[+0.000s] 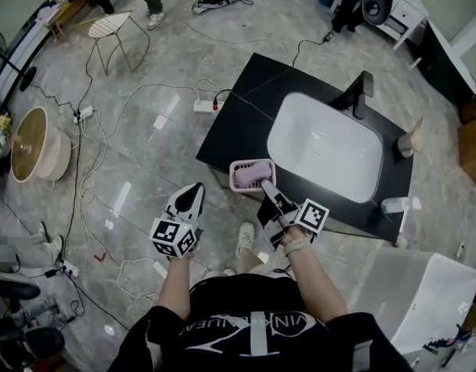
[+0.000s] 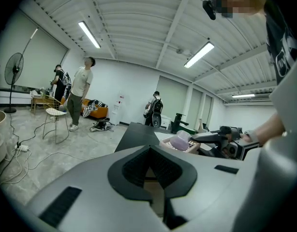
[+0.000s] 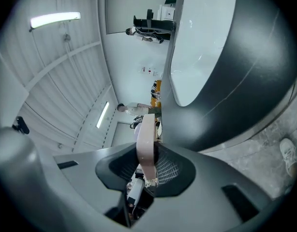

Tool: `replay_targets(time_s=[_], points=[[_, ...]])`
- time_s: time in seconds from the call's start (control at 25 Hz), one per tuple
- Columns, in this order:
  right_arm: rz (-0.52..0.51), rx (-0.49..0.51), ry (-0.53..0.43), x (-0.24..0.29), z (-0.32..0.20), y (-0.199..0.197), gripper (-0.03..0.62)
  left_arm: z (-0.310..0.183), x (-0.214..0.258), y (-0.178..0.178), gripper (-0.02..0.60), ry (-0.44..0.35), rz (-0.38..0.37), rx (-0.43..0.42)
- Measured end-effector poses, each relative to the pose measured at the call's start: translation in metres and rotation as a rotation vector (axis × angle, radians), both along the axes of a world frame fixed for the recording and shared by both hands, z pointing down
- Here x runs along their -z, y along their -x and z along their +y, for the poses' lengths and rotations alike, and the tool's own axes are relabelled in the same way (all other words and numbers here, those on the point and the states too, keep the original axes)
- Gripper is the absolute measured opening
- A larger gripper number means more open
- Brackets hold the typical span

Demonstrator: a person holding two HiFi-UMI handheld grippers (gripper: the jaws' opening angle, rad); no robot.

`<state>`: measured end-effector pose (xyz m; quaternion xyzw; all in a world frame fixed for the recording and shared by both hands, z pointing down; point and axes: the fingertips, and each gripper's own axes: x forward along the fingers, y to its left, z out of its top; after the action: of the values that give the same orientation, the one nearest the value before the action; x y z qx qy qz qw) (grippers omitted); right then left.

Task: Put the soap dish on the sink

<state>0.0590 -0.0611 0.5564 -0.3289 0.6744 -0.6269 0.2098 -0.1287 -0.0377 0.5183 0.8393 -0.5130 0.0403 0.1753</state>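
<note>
Jaws of the left gripper (image 1: 195, 191) stand together with nothing between them, and it hangs idle above the floor, clear of the work. The pink rectangular plastic soap dish (image 1: 246, 165), carrying a lilac soap bar (image 1: 250, 179), is over the near corner of the black vanity counter (image 1: 238, 115); contact cannot be confirmed. The right gripper (image 1: 267, 186) is clamped narrowly on the dish's rim wall. Recommended: keep the dish level so the bar stays put, seat it flat beside the white basin (image 1: 323, 146), well in from the edge, then release.
</note>
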Motion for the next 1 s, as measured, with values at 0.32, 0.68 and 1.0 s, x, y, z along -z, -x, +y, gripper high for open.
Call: replay_targets(time_s=[0.32,0.68,1.0], points=[[-0.004,0.022,0.048,-0.009,-0.039,0.007,0.095,-0.029,-0.010,-0.011,0.014,0.022,0.000,-0.003],[0.003,0.035,0.097,-0.020,-0.085,0.019,0.095,-0.064,-0.018,-0.021,0.014,0.052,-0.002,-0.012],[-0.017,0.039,0.131,-0.028,-0.118,0.037,0.095,-0.089,-0.022,-0.030,0.015,0.058,0.015,-0.034]])
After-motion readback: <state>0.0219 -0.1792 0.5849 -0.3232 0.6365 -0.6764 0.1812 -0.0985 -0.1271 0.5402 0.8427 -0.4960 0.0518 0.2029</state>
